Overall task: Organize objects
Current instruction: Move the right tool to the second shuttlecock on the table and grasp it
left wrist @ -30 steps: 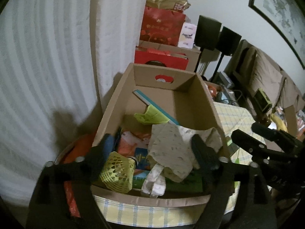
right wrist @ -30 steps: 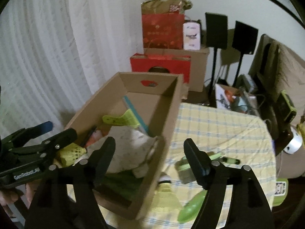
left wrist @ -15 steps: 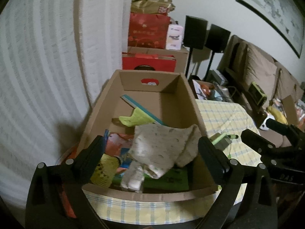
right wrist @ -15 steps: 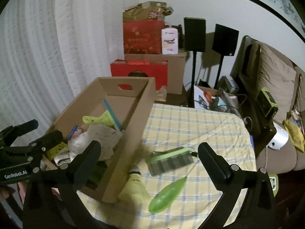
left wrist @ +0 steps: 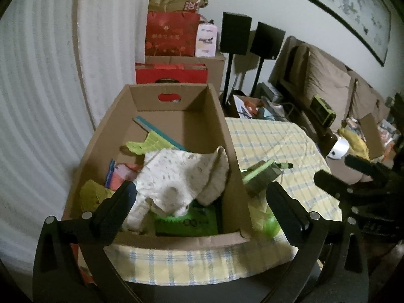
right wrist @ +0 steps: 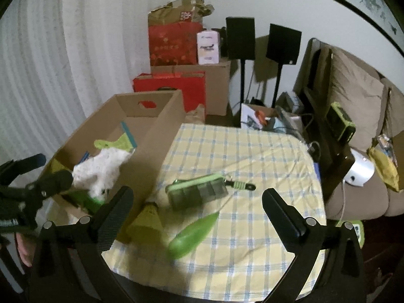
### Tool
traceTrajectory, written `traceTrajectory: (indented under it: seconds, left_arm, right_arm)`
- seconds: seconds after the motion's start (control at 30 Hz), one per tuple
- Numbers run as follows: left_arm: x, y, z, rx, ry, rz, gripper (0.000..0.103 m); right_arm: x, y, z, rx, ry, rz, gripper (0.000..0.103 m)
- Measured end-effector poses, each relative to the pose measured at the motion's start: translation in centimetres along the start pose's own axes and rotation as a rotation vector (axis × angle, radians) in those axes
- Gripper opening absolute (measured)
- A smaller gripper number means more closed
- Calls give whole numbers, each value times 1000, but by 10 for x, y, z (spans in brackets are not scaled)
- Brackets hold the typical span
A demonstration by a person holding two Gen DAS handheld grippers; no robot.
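Note:
A cardboard box (left wrist: 232,151) stands on the left of the checked tablecloth (right wrist: 252,156). It holds a white spotted cloth (left wrist: 181,174), a yellow shuttlecock (left wrist: 92,195), a green packet (left wrist: 186,223) and other items. On the cloth beside the box lie a green and grey pouch (right wrist: 197,193), a yellow shuttlecock (right wrist: 147,218) and a green oval object (right wrist: 193,234). My left gripper (left wrist: 202,199) is open and empty above the box's near end. My right gripper (right wrist: 197,200) is open and empty above the loose items.
Red gift bags (right wrist: 174,43) and a brown carton stand behind the table by the white curtain (right wrist: 63,63). Two black speakers (right wrist: 240,38) on stands and a brown sofa (right wrist: 358,96) with clutter are at the right. The table's near edge is just below both grippers.
My left gripper let go of the yellow shuttlecock in the box, opened wide and pulled back. My right gripper also opened wider and drew back from the table.

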State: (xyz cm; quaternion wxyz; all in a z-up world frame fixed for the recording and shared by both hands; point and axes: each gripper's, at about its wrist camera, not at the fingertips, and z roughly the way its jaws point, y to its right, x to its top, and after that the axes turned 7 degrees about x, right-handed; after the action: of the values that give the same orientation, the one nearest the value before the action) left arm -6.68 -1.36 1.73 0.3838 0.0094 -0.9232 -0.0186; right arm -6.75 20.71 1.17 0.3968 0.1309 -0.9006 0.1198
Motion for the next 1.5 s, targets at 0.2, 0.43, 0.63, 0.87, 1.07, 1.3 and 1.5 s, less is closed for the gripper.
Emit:
traceTrajectory:
  seconds: [0.2, 0.43, 0.63, 0.87, 1.07, 1.3, 1.5]
  left_arm:
    - [-10, -2, -1, 8, -8, -15, 103]
    - [-19, -7, 5, -11, -35, -56, 103]
    - [-23, -13, 9, -19, -52, -76, 103]
    - [-25, -14, 12, -36, -60, -81, 103]
    - [-27, -13, 17, -42, -73, -82, 103]
    - [-28, -19, 22, -42, -91, -98, 103]
    - [-29, -19, 26, -49, -100, -100, 103]
  right_arm:
    - [-26, 10, 13, 64, -52, 42, 97]
    - [-32, 15, 35, 166, -104, 108, 75]
    - [-45, 2, 52, 226, -146, 62, 66]
    - [-54, -13, 71, 234, -184, -15, 55]
    - [-59, -20, 90, 236, -212, -61, 43]
    - [-61, -29, 107, 260, -242, -103, 32]
    - [-58, -24, 122, 272, -264, -57, 14]
